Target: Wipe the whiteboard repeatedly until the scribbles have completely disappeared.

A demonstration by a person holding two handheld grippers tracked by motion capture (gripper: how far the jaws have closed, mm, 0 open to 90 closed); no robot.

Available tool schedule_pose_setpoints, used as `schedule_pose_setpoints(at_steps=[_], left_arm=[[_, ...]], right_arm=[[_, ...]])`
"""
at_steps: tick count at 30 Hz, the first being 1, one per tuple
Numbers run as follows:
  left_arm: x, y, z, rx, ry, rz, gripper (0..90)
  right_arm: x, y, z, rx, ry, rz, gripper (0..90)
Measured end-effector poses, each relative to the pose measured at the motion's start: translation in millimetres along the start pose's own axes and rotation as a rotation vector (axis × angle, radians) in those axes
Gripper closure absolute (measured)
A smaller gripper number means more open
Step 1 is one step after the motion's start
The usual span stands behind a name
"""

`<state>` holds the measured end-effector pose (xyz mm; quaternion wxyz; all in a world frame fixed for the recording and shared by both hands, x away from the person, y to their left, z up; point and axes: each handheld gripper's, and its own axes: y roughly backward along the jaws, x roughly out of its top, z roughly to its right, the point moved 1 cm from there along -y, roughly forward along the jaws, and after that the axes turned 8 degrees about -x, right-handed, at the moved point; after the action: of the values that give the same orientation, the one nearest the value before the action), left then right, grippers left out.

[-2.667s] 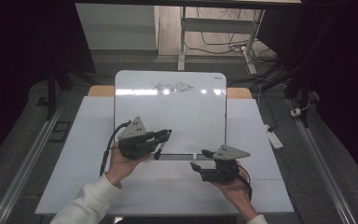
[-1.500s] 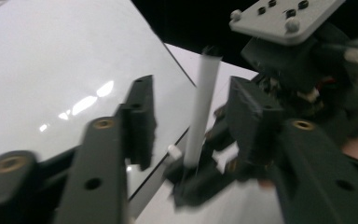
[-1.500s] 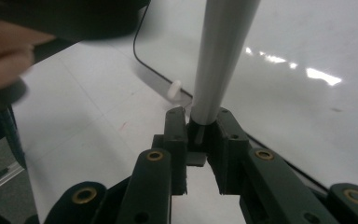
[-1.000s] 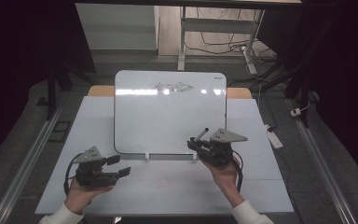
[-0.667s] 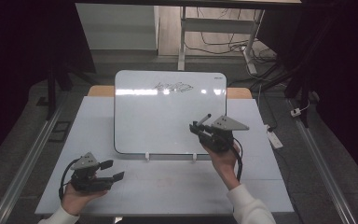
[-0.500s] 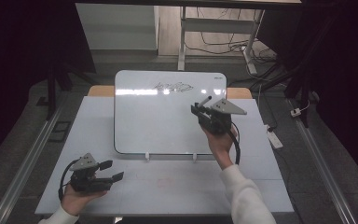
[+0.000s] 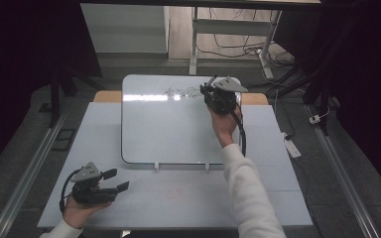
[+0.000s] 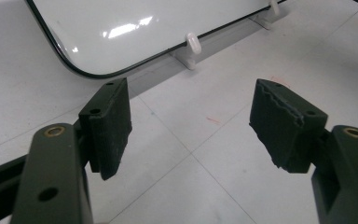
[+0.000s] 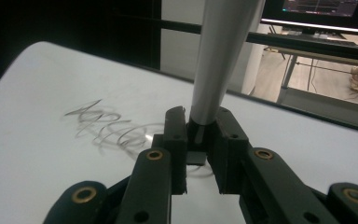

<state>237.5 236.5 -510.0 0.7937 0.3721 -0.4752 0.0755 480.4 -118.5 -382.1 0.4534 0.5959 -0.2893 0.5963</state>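
**A:** Looking down from above, what has just changed?

**B:** The right gripper (image 7: 213, 92) has travelled from the near edge of the whiteboard (image 7: 168, 134) up to its far edge, and now sits beside the grey scribble (image 7: 181, 92). The left gripper (image 7: 113, 180) has pulled back from the board to the near left part of the table (image 7: 198, 198), where the person's hand rests it.

**A:** What does that mean for the work?

**B:** I judge the right hand is placed to work on the scribble, adding to it or going over it, while the left stays out of the way.

**A:** Are the tongs holding anything?

**B:** In the right gripper view, the right jaws are clamped on a marker (image 9: 221, 60), gripping it near its dark lower end. In the left gripper view, the left jaws stand wide apart with bare table between them.

**A:** Which way does the marker point?

**B:** Its long axis runs nearly upright, at right angles to the jaws. The grey barrel rises up and away from the board; the dark end faces down toward the white surface, just right of the scribble. I cannot tell whether the tip touches.
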Motion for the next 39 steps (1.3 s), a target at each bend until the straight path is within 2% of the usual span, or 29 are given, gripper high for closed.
schedule_pose_setpoints(at_steps=[4, 5, 6, 8, 10, 12, 13, 14, 15, 16, 17, 18, 19, 20, 21, 22, 24, 26, 27, 28, 29, 31, 32, 33, 34, 35, 36, 38, 39], left_arm=[[0.5, -0.3, 1.3, 0.003, -0.012, -0.003, 29.7], [0.4, -0.6, 1.1, 0.002, -0.013, -0.004, 29.7], [0.3, -0.7, 0.8, 0.001, -0.012, -0.005, 29.7], [0.2, -0.7, 0.3, 0.003, -0.008, -0.004, 29.7], [0.2, -0.4, 0.6, 0.003, -0.009, -0.003, 29.7], [0.6, -0.6, 1.3, 0.005, -0.011, -0.002, 29.7], [0.8, -0.6, 1.3, 0.003, -0.013, -0.002, 29.8], [1.0, -0.9, 1.2, 0.003, -0.012, -0.002, 29.7], [1.1, -1.1, 0.9, 0.002, -0.011, -0.003, 29.8], [1.0, -1.4, 0.8, 0.002, -0.009, -0.003, 29.7], [0.8, -1.4, 0.7, 0.002, -0.009, -0.003, 29.7], [0.6, -1.3, 0.6, 0.003, -0.009, -0.005, 29.7], [0.2, -1.2, 0.8, 0.004, -0.009, -0.006, 29.7], [0.0, -0.8, 1.0, 0.004, -0.010, -0.005, 29.7], [0.1, -0.6, 1.2, 0.005, -0.009, -0.003, 29.7], [0.3, -0.5, 1.4, 0.005, -0.009, -0.001, 29.7], [0.7, -0.8, 1.0, 0.002, -0.009, 0.000, 29.7], [0.8, -1.6, 0.4, 0.001, -0.008, -0.003, 29.7], [0.5, -1.8, 0.3, -0.001, -0.008, -0.005, 29.7], [0.2, -1.9, 0.5, -0.001, -0.007, -0.006, 29.7], [-0.2, -1.6, 0.7, 0.000, -0.007, -0.006, 29.7], [-0.3, -0.6, 1.0, 0.002, -0.006, -0.002, 29.7], [-0.1, -0.4, 0.9, 0.002, -0.006, 0.000, 29.7], [0.1, -0.5, 0.5, 0.001, -0.008, 0.000, 29.8], [0.3, -1.2, 0.0, 0.001, -0.006, -0.001, 29.7], [0.5, -1.9, -0.7, -0.003, -0.005, -0.004, 29.7], [0.6, -2.8, -1.0, -0.002, -0.003, -0.006, 29.7], [0.1, -3.0, -0.1, -0.004, -0.003, -0.009, 29.7], [-0.2, -2.5, 0.7, -0.002, -0.006, -0.009, 29.7]], right_arm=[[-3.2, -14.8, -4.3, 0.011, -0.021, -0.014, 77.4], [-8.0, -20.9, -13.9, 0.058, -0.007, -0.028, 77.4], [-8.0, -20.9, -13.9, 0.058, -0.007, -0.028, 77.4], [-9.4, -24.5, -22.3, 0.083, 0.030, -0.031, 77.4], [-6.1, -25.8, -19.3, 0.044, 0.040, -0.011, 77.5], [-1.8, -27.1, -10.0, -0.006, -0.008, 0.007, 77.5], [-1.4, -28.0, -7.5, -0.002, -0.039, 0.012, 77.6], [-2.7, -29.2, -9.4, 0.019, -0.058, 0.011, 77.6], [-5.0, -30.8, -15.2, 0.059, -0.047, -0.001, 77.6], [-8.6, -33.5, -29.8, 0.128, 0.018, -0.016, 77.6], [-8.6, -33.5, -29.8, 0.128, 0.018, -0.016, 77.6], [-8.0, -34.0, -31.9, 0.126, 0.042, -0.014, 77.6], [-6.1, -34.8, -29.4, 0.111, 0.035, -0.005, 77.7], [-1.6, -34.9, -17.7, 0.048, -0.019, 0.012, 77.6], [-1.6, -34.9, -17.7, 0.048, -0.019, 0.012, 77.6], [-0.3, -35.1, -13.2, 0.034, -0.041, 0.017, 77.6], [-1.0, -35.4, -15.5, 0.042, -0.033, 0.012, 77.6], [-5.7, -36.0, -28.2, 0.120, 0.003, -0.007, 77.7], [-7.3, -35.6, -33.6, 0.140, 0.037, -0.015, 77.6], [-7.1, -35.0, -34.2, 0.130, 0.059, -0.014, 77.6], [-5.9, -34.5, -30.0, 0.110, 0.045, -0.004, 77.7], [-3.7, -31.6, -14.9, 0.024, -0.020, 0.012, 77.6], [-4.6, -30.4, -9.7, 0.020, -0.051, 0.016, 77.6], [-6.5, -29.3, -9.8, 0.032, -0.065, 0.013, 77.6], [-9.2, -28.4, -15.2, 0.059, -0.047, 0.006, 77.6], [-12.7, -28.3, -23.4, 0.105, -0.010, 0.000, 77.6], [-17.1, -27.4, -33.0, 0.137, 0.054, -0.009, 77.6], [-16.6, -26.7, -29.4, 0.132, 0.043, -0.004, 77.6], [-15.2, -25.2, -21.2, 0.088, 0.011, 0.006, 77.6]])
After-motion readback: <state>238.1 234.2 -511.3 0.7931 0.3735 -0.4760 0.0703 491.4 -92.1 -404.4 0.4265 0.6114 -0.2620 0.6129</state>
